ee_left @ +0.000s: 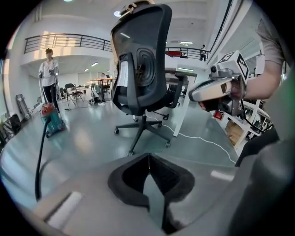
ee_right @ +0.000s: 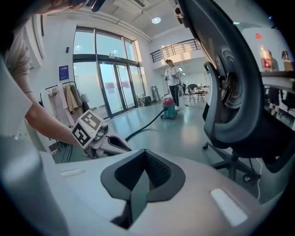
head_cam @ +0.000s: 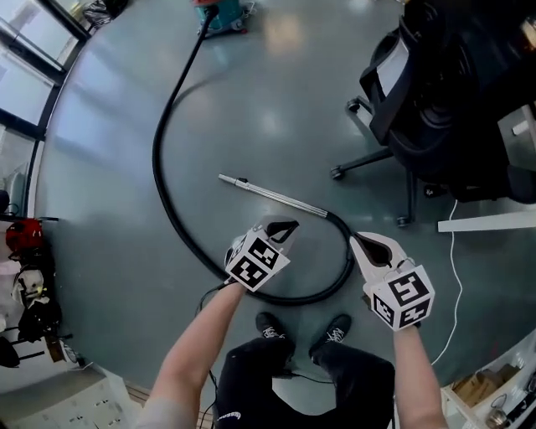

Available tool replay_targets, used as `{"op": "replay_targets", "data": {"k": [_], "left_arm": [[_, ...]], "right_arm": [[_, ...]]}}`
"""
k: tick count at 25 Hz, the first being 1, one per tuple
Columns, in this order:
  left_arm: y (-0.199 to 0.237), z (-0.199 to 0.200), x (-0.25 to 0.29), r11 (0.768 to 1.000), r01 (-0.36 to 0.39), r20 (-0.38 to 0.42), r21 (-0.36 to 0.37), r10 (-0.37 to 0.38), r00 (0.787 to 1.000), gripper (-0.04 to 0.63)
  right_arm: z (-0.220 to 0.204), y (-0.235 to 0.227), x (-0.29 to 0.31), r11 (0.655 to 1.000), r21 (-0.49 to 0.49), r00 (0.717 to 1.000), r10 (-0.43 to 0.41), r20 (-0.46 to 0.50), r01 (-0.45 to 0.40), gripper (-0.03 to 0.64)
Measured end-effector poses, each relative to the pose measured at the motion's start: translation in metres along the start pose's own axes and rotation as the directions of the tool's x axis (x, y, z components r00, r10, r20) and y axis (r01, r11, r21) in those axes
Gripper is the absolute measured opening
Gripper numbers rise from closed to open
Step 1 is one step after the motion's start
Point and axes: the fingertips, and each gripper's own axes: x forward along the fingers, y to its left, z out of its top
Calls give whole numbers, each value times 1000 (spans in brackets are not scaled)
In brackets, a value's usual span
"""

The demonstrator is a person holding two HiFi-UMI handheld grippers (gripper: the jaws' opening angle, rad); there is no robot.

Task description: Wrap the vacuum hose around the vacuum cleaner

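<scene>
Black vacuum hose (head_cam: 159,180) runs across the grey floor (head_cam: 276,100) in a long curve. It leaves the teal and red vacuum cleaner (head_cam: 222,12) at the far edge of the head view, sweeps down the left side, and curls into a loop just ahead of the person's black shoes (head_cam: 270,325). At the end of that loop it joins a metal wand (head_cam: 272,194), which lies flat on the floor and points away to the left.

The left gripper (head_cam: 283,228) hangs above the loop, near the joint between wand and hose. In its own view its jaws meet at the tips with nothing between them (ee_left: 148,159). The right gripper (head_cam: 377,247) is held just beside the hose's right bend, and its jaws are likewise pressed together and empty (ee_right: 145,156).

A black office chair (head_cam: 435,92) stands to the right, with a white cable (head_cam: 456,276) trailing on the floor near it. In both gripper views a second person (ee_left: 50,78) stands well off beside the vacuum cleaner (ee_left: 51,119), and the hose (ee_right: 143,126) leads back from there towards the grippers.
</scene>
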Motion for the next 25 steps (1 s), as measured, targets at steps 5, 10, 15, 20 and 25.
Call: {"op": "replay_targets", "data": {"k": [5, 10, 15, 20, 25], "left_arm": [[26, -88, 96, 1000, 17, -42, 23, -16, 999, 6], [37, -168, 188, 990, 75, -145, 116, -58, 988, 97], [49, -230, 267, 958, 146, -248, 246, -84, 965, 166], [65, -261, 326, 909, 205, -323, 362, -84, 943, 218], [70, -282, 363, 854, 294, -411, 429, -105, 905, 227]], "right_arm": [[-92, -33, 65, 999, -35, 999, -19, -39, 17, 24], [-185, -71, 118, 999, -32, 998, -32, -54, 30, 25], [-260, -97, 155, 998, -22, 996, -56, -73, 55, 25], [-314, -114, 179, 997, -17, 992, -75, -97, 74, 25], [-353, -128, 199, 993, 56, 991, -98, -95, 104, 25]]}}
